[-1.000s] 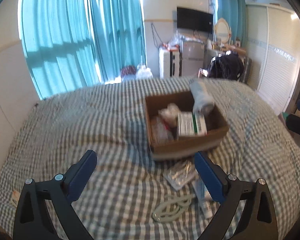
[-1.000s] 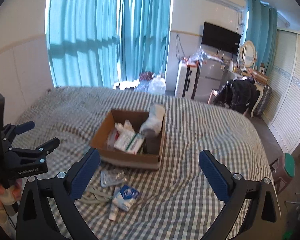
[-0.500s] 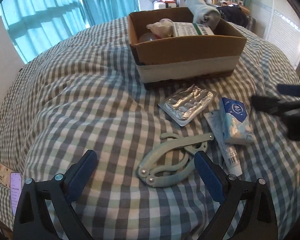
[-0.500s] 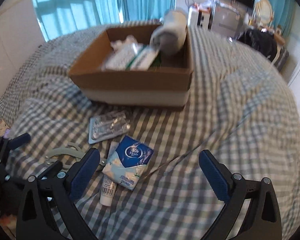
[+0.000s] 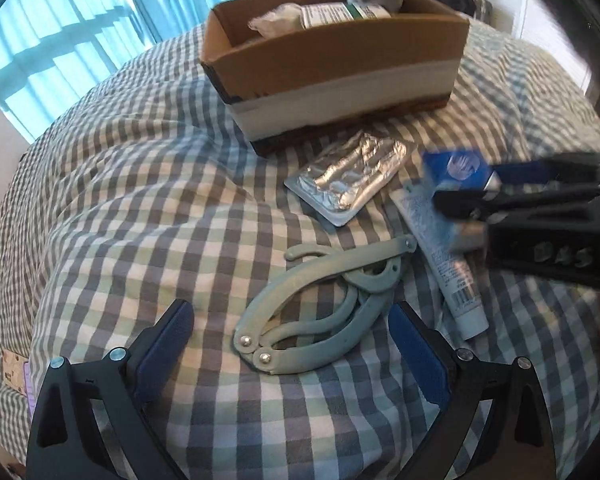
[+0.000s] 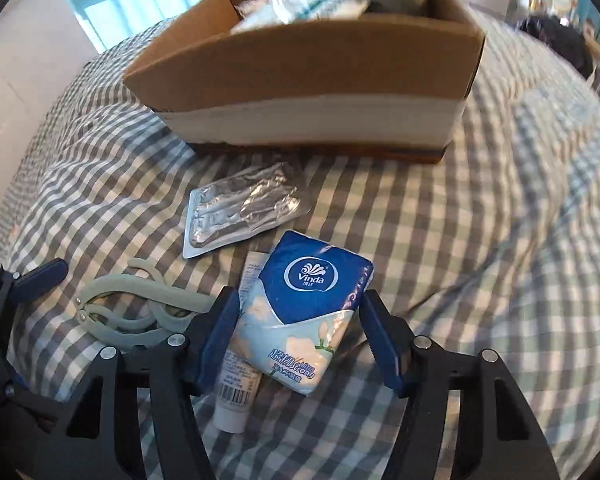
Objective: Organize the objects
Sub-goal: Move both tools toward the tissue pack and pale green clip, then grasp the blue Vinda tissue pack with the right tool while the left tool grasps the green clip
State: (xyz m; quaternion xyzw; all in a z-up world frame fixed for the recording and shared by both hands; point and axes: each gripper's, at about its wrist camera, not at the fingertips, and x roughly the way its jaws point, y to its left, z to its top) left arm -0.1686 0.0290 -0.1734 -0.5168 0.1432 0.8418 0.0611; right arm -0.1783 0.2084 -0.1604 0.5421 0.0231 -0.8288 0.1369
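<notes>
Between right gripper [image 6: 298, 330] fingers, Vinda tissue pack [image 6: 306, 312] lying on checked bedspread [image 6: 460, 248], atop tube [image 6: 236, 392]; jaws just closing in from wide, left pad near contact, right pad still apart. Left gripper [image 5: 292, 346] gaping over folding hanger [image 5: 320, 316], now closer. Foil blister pack [image 6: 240, 210] lying before cardboard box [image 6: 312, 76]. "Ultra Strong" showing on pack.
</notes>
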